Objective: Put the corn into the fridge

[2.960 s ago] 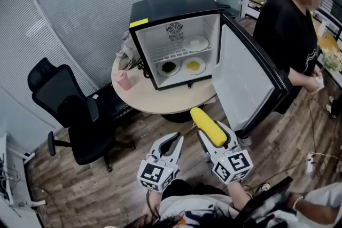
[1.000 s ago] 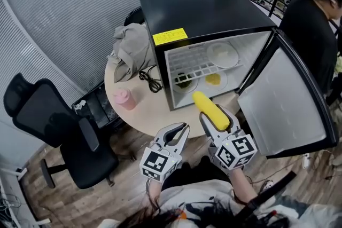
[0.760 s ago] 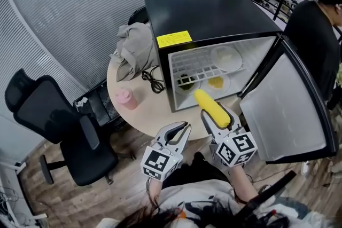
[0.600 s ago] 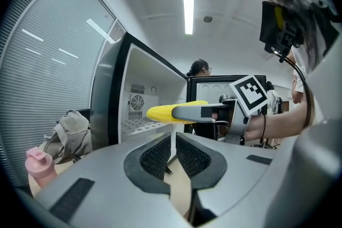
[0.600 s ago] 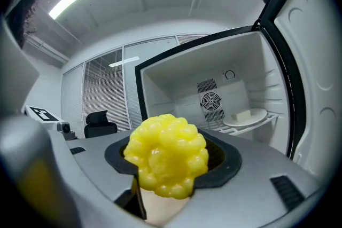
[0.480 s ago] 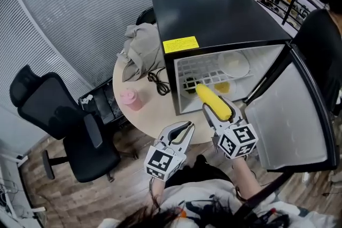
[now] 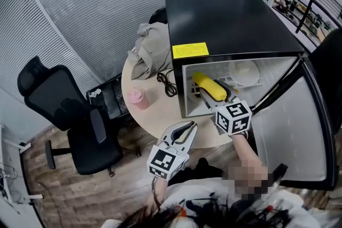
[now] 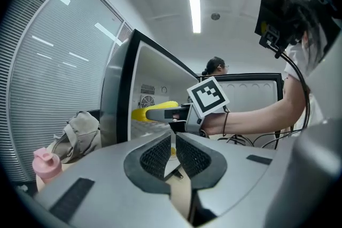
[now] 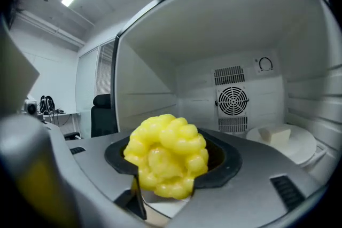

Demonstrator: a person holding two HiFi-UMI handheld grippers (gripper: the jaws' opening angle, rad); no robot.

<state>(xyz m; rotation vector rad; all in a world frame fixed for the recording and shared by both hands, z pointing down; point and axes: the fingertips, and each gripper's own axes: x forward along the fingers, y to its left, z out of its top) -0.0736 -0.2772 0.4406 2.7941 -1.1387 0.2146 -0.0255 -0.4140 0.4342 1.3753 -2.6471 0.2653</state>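
Scanning left to right: one black chair point(image 7: 64, 115), then one pink cup point(image 7: 135, 97) and one grey cloth point(image 7: 148, 50) on the round counter point(image 7: 157, 112). Lower down, left gripper point(image 7: 184, 126), fingers point(image 8: 160, 155) closed together, empty. Further right, right gripper point(image 7: 212, 95), fingers point(image 9: 224, 160) clamped on one corn point(image 7: 209, 86), inside the open fridge point(image 7: 230, 18) near one white plate point(image 7: 248, 73).

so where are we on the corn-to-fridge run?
Done: the fridge door stands open and the corn is clamped in the right gripper. In hand: the corn's tip is just inside the fridge opening, at upper-shelf height. Left: set it down, open the jaws, pull out. The left gripper hangs empty outside the fridge, jaws together.
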